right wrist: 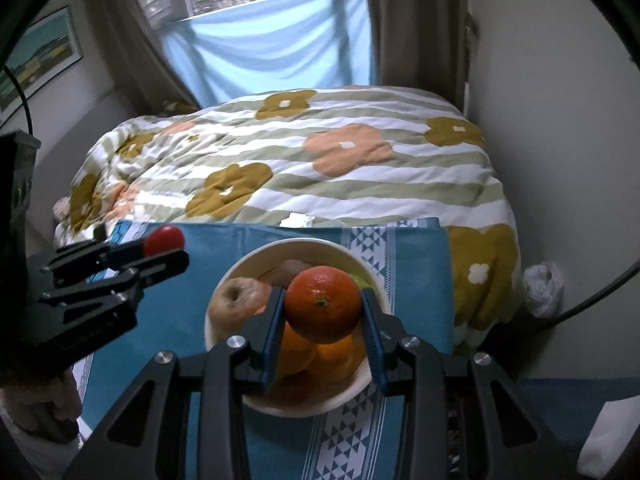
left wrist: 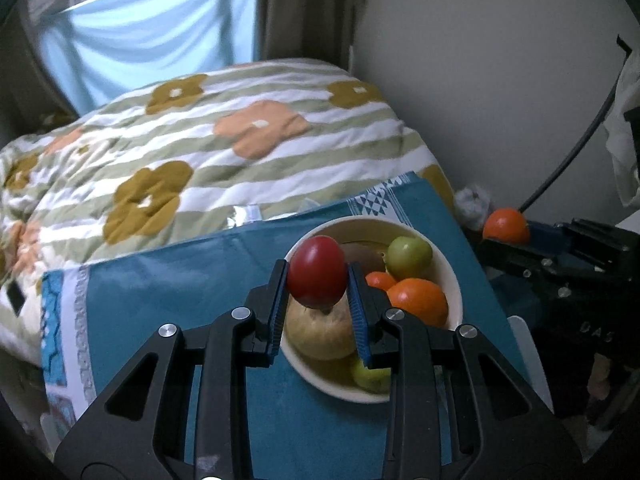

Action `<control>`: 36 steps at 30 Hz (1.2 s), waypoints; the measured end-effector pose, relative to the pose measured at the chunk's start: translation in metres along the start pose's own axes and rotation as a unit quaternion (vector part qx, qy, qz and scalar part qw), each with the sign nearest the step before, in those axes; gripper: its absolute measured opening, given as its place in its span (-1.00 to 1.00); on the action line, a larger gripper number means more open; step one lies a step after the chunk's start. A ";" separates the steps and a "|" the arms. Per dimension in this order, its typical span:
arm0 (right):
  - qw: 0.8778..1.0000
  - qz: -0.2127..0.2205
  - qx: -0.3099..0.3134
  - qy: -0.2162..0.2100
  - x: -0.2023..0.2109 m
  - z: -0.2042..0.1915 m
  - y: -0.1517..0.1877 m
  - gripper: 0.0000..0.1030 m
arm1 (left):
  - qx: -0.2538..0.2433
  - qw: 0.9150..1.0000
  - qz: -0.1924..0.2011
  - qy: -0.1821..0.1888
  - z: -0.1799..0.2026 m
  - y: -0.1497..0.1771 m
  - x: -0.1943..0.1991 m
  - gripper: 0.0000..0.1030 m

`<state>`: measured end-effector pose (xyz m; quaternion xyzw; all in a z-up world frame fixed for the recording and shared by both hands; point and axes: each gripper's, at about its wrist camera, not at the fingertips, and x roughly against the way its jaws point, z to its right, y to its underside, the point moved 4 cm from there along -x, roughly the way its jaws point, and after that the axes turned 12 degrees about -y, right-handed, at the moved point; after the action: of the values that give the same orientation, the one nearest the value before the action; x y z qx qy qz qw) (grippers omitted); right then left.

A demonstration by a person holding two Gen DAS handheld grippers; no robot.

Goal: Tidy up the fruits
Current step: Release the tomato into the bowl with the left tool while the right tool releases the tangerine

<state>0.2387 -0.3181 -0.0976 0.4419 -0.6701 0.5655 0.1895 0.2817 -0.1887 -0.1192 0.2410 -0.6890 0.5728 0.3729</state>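
Note:
My left gripper (left wrist: 317, 280) is shut on a red plum (left wrist: 317, 271) and holds it above the near rim of a cream bowl (left wrist: 450, 268). The bowl holds a pale apple (left wrist: 320, 334), a green fruit (left wrist: 409, 256), oranges (left wrist: 418, 300) and a brown kiwi (left wrist: 362, 254). My right gripper (right wrist: 322, 314) is shut on an orange (right wrist: 322, 304) and holds it over the same bowl (right wrist: 356, 390). The left gripper with the plum also shows in the right wrist view (right wrist: 163, 241); the right gripper's orange shows in the left wrist view (left wrist: 506, 226).
The bowl stands on a teal patterned cloth (left wrist: 168, 280) over a small table. A bed with a flowered striped quilt (right wrist: 320, 168) lies right behind it. A white wall (left wrist: 500, 80) and a black cable (left wrist: 568, 160) are to the right. A window with a blue cloth (right wrist: 272, 56) is at the back.

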 end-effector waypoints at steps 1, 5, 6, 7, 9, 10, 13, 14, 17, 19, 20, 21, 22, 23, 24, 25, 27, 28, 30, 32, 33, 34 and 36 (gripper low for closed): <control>1.000 0.001 -0.007 0.002 -0.002 0.003 -0.002 -0.34 | -0.007 1.000 -0.004 0.005 0.002 -0.002 -0.007 -0.35; 0.999 0.004 -0.030 0.012 -0.012 0.013 -0.008 -0.34 | -0.026 0.999 -0.030 0.025 0.003 -0.010 -0.035 -0.35; 0.999 0.005 -0.036 0.016 -0.015 0.015 -0.009 -0.34 | -0.030 0.998 -0.038 0.032 0.004 -0.012 -0.043 -0.35; 0.999 0.006 -0.041 0.019 -0.017 0.017 -0.009 -0.34 | -0.033 0.998 -0.044 0.038 0.004 -0.013 -0.051 -0.35; 0.998 0.007 -0.053 0.024 -0.023 0.021 -0.010 -0.34 | -0.042 0.996 -0.056 0.046 0.005 -0.013 -0.065 -0.35; 0.998 0.007 -0.056 0.026 -0.025 0.022 -0.011 -0.34 | -0.049 0.996 -0.062 0.050 0.006 -0.013 -0.073 -0.35; 0.997 0.008 -0.069 0.032 -0.031 0.026 -0.011 -0.34 | -0.062 0.994 -0.076 0.059 0.008 -0.011 -0.085 -0.35; 0.997 0.008 -0.072 0.033 -0.032 0.027 -0.011 -0.34 | -0.064 0.993 -0.078 0.061 0.009 -0.010 -0.087 -0.35; 0.996 0.009 -0.083 0.038 -0.037 0.030 -0.012 -0.34 | -0.073 0.992 -0.082 0.066 0.008 -0.010 -0.094 -0.35; 0.995 0.010 -0.087 0.039 -0.039 0.032 -0.012 -0.34 | -0.082 0.991 -0.076 0.072 0.008 -0.012 -0.093 -0.34; 0.995 0.011 -0.088 0.040 -0.039 0.032 -0.013 -0.34 | -0.085 0.991 -0.074 0.073 0.007 -0.013 -0.091 -0.34; 0.995 0.011 -0.088 0.041 -0.040 0.032 -0.014 -0.34 | -0.091 0.991 -0.073 0.072 0.007 -0.013 -0.091 -0.34; 0.995 0.011 -0.089 0.041 -0.041 0.031 -0.015 -0.34 | -0.094 0.990 -0.072 0.071 0.007 -0.013 -0.090 -0.33; 0.995 0.011 -0.088 0.041 -0.041 0.031 -0.016 -0.34 | -0.096 0.990 -0.073 0.069 0.006 -0.013 -0.090 -0.26; 0.995 0.011 -0.088 0.041 -0.041 0.030 -0.016 -0.34 | -0.097 0.990 -0.074 0.067 0.004 -0.013 -0.090 -0.16; 0.995 0.012 -0.086 0.041 -0.041 0.030 -0.017 -0.34 | -0.095 0.991 -0.075 0.064 0.001 -0.013 -0.089 0.31; 0.996 0.012 -0.083 0.040 -0.042 0.028 -0.020 -0.34 | -0.081 0.993 -0.064 0.061 -0.006 -0.014 -0.084 1.00; 0.996 0.011 -0.081 0.039 -0.043 0.027 -0.022 -0.34 | -0.072 0.994 -0.055 0.061 -0.011 -0.015 -0.079 1.00; 0.996 0.010 -0.077 0.035 -0.045 0.025 -0.024 -0.34 | -0.067 0.995 -0.048 0.053 -0.020 -0.016 -0.071 1.00; 0.997 0.008 -0.074 0.030 -0.049 0.023 -0.027 -0.34 | -0.064 0.996 -0.043 0.043 -0.027 -0.015 -0.066 1.00; 0.997 0.006 -0.073 0.025 -0.051 0.022 -0.028 -0.34 | -0.061 0.996 -0.042 0.040 -0.032 -0.014 -0.063 1.00; 0.997 0.005 -0.072 0.022 -0.054 0.022 -0.029 -0.34 | -0.058 0.997 -0.042 0.037 -0.036 -0.013 -0.061 1.00; 0.997 -0.001 -0.070 0.017 -0.060 0.019 -0.031 -0.34 | -0.053 0.997 -0.041 0.028 -0.045 -0.010 -0.056 1.00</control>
<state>0.3005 -0.3124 -0.1296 0.4185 -0.7040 0.5248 0.2320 0.3337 -0.1528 -0.1539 0.2327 -0.6972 0.5265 0.4273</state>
